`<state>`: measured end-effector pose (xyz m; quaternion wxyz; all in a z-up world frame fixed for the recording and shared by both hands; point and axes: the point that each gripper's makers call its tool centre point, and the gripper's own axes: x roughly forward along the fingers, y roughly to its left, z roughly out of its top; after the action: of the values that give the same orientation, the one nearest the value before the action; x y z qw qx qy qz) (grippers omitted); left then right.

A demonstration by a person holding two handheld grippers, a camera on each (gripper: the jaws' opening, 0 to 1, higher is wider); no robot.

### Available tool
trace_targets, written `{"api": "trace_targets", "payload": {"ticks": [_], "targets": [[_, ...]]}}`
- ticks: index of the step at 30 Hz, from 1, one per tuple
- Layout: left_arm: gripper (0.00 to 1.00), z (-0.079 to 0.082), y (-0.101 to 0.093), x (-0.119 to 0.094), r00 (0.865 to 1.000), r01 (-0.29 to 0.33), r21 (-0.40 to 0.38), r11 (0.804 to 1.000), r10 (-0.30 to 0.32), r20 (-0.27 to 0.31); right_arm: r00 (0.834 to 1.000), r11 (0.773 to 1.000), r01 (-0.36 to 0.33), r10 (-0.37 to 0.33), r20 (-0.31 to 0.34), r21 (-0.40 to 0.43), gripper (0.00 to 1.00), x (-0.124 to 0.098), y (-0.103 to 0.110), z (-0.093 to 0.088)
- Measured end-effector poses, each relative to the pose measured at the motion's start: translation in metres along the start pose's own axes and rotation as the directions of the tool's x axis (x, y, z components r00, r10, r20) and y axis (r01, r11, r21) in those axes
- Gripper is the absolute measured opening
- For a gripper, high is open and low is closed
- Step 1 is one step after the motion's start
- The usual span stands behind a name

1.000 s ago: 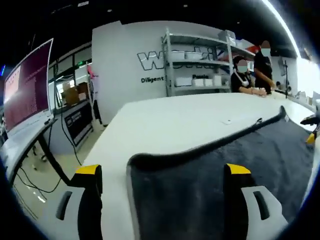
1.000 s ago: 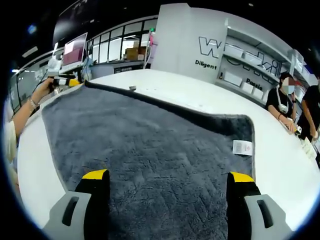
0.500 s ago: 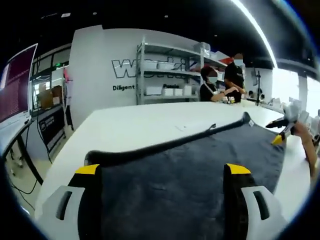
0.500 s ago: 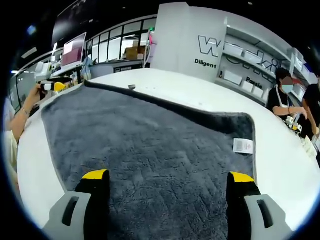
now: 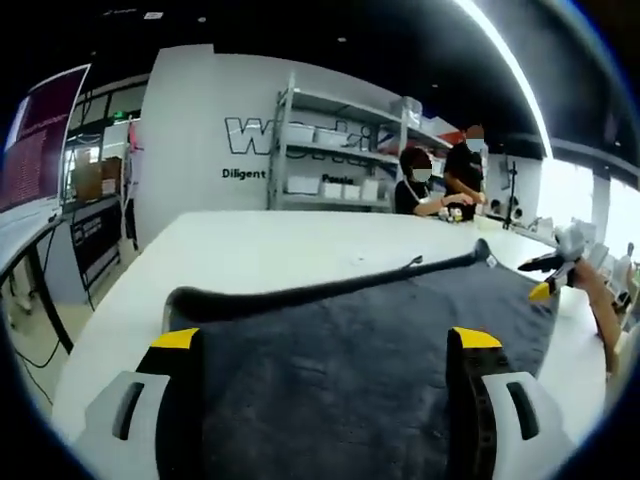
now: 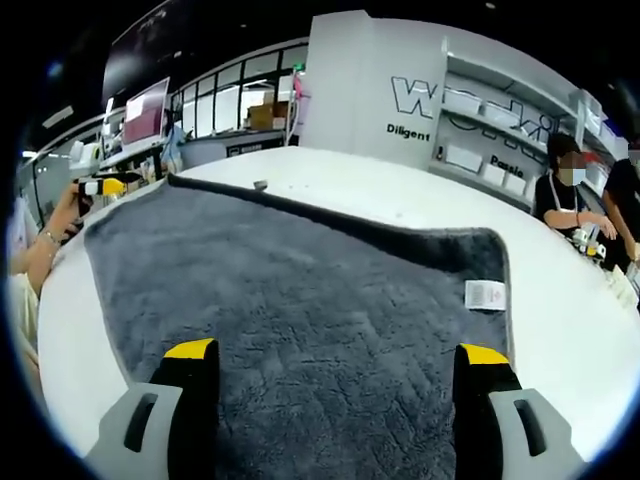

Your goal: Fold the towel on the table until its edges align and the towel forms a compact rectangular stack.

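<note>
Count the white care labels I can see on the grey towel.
1: a white rectangular care label lies on the dark grey fleece towel near its far right corner, right gripper view. Others may be hidden underneath.

bright overhead light, edges warped, perhaps soft

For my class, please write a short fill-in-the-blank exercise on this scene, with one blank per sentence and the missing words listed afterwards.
1. The towel spread on the white table is dark ____ in colour.
2. A small white ____ sits near the towel's corner in the right gripper view.
3. The jaws of the right gripper have ____ tips.
4. Both grippers' jaws stand wide ____ over the towel.

Missing words: grey; label; yellow; open
</note>
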<state>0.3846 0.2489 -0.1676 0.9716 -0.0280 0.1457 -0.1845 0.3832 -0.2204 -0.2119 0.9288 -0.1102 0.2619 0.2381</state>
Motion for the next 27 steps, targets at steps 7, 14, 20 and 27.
{"api": "trace_targets", "payload": {"ticks": [7, 14, 20, 27], "targets": [[0.99, 0.005, -0.002, -0.004, 1.000, 0.020, -0.031, 0.999, -0.019, 0.024, 0.986, 1.000, -0.024, 0.022, 0.167, 0.011, 0.98, -0.005, -0.008, 0.029], [0.99, 0.004, 0.002, -0.004, 1.000, 0.015, -0.043, 0.999, -0.014, 0.021, 0.971, 1.000, 0.007, -0.005, 0.241, -0.008, 0.71, -0.003, -0.022, 0.047], [0.99, 0.003, 0.006, -0.006, 1.000, 0.002, -0.040, 0.999, -0.002, 0.018, 0.959, 0.989, 0.132, -0.110, 0.261, -0.069, 0.49, -0.002, -0.051, 0.062], [0.99, 0.005, 0.006, -0.008, 1.000, 0.005, -0.045, 0.999, -0.003, 0.025, 0.966, 0.980, 0.163, -0.136, 0.221, -0.111, 0.36, 0.015, -0.069, 0.072]]}}
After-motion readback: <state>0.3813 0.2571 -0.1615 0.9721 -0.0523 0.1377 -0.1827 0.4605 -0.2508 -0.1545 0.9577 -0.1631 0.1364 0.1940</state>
